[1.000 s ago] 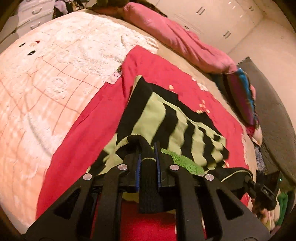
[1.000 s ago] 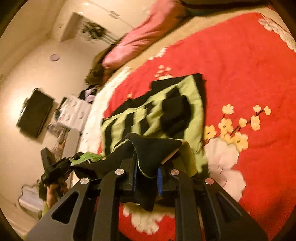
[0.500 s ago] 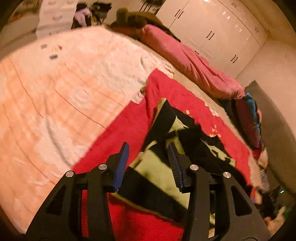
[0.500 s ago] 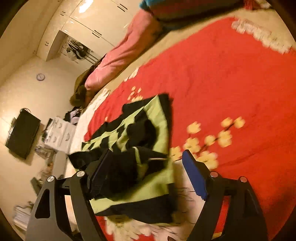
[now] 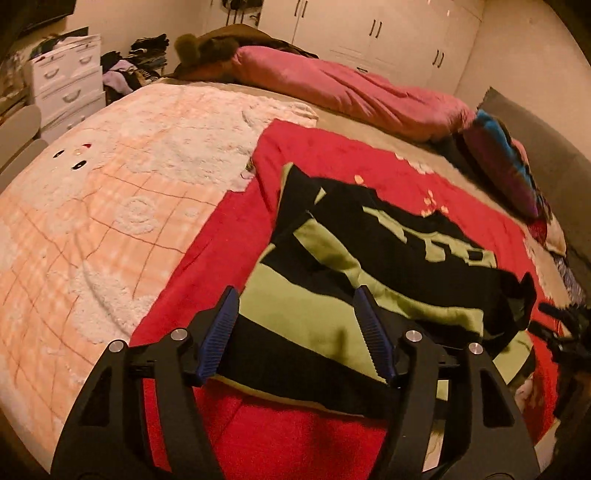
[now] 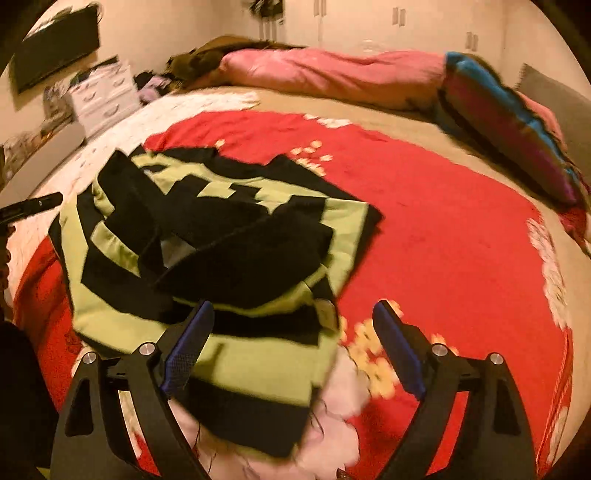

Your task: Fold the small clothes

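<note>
While both grippers' jaws are opening empty, motion blurs the striped garment (image 6: pixel 229 280).

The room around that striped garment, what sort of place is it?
Most likely a bedroom at home. The garment lies on a wide bed spread with a red blanket; a pink duvet is bunched along the far side, and white wardrobe doors and a chest of drawers stand by the walls.
</note>
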`<act>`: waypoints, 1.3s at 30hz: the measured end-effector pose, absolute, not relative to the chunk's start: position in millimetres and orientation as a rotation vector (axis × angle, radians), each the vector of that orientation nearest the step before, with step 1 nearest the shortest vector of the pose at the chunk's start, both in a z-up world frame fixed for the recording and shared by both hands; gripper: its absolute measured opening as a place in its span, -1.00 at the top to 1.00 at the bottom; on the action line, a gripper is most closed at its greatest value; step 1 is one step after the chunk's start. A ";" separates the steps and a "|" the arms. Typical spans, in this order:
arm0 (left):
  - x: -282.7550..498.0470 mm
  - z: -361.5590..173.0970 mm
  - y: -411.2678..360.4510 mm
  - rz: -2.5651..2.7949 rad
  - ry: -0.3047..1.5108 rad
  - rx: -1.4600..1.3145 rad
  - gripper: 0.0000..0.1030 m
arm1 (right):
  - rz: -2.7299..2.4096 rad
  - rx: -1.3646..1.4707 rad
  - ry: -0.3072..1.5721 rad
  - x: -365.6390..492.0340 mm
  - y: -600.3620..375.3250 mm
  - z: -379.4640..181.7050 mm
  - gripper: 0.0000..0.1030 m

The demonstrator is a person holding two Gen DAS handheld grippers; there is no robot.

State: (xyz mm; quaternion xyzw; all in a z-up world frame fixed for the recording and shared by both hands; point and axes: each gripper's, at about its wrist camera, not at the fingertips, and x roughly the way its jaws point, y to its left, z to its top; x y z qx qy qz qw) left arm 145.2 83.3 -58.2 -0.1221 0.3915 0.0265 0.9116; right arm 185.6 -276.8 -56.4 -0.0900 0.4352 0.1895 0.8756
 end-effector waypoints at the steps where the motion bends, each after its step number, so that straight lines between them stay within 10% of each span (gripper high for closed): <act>1: 145.7 -59.8 82.9 0.055 0.812 -0.248 -0.12 | 0.401 -0.210 0.912 190.8 -271.2 -59.4 -0.69; 3: 146.3 -60.6 84.0 0.057 0.811 -0.249 -0.16 | 0.422 -0.215 0.920 199.0 -264.5 -62.5 -0.63; 4: 147.4 -60.6 84.8 0.059 0.811 -0.250 -0.19 | 0.441 -0.201 0.931 203.1 -263.1 -64.8 -0.43; 5: 148.6 -60.6 85.6 0.061 0.811 -0.251 -0.20 | 0.467 -0.182 0.958 208.6 -261.3 -67.7 0.21; 8: 156.9 -60.0 88.0 0.065 0.817 -0.256 -0.20 | 0.482 -0.111 0.988 220.4 -264.3 -69.2 0.47; 19: 228.8 -71.0 80.7 0.037 0.912 -0.255 -0.28 | 0.295 0.408 1.002 248.3 -328.5 -77.5 0.57; 25: 228.6 -89.7 75.5 -0.003 0.910 -0.269 -0.25 | 0.297 0.348 0.988 249.3 -319.7 -67.7 0.12; 31: 223.6 -82.5 73.5 -0.031 0.853 -0.226 0.46 | 0.293 0.297 0.987 253.7 -315.0 -70.0 -0.05; 39: 198.6 -54.3 67.7 -0.076 0.721 -0.204 0.82 | 0.289 0.315 0.946 238.8 -314.7 -67.4 0.68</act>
